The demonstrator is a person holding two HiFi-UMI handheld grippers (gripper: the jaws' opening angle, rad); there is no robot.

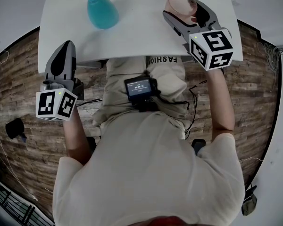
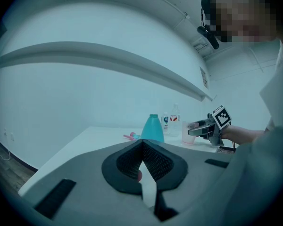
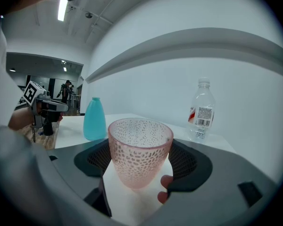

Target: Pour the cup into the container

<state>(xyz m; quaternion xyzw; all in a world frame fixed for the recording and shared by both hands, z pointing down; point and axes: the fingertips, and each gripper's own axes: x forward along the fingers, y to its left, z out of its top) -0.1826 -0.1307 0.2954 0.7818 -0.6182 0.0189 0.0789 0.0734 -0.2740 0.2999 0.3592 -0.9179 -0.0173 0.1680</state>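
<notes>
A translucent pink dimpled cup [image 1: 179, 1] [image 3: 140, 149] stands upright between the jaws of my right gripper [image 1: 182, 9] [image 3: 141, 160], which is shut on it over the far right of the white table [image 1: 132, 36]. I see nothing inside the cup. The teal bottle-shaped container [image 1: 102, 11] [image 3: 94, 119] [image 2: 152, 128] stands on the table to the cup's left, well apart from it. My left gripper [image 1: 66, 48] [image 2: 142, 145] is shut on nothing and hangs off the table's near left edge. From the left gripper view the cup [image 2: 188, 132] shows at the right, in the right gripper [image 2: 198, 128].
A clear water bottle [image 3: 201, 109] [image 2: 175, 120] stands at the back of the table beyond the cup, with a smaller bottle [image 2: 165, 122] beside it. A small pink item [image 2: 130, 136] lies behind the teal container. Below the table edge are my lap and the wooden floor [image 1: 19, 84].
</notes>
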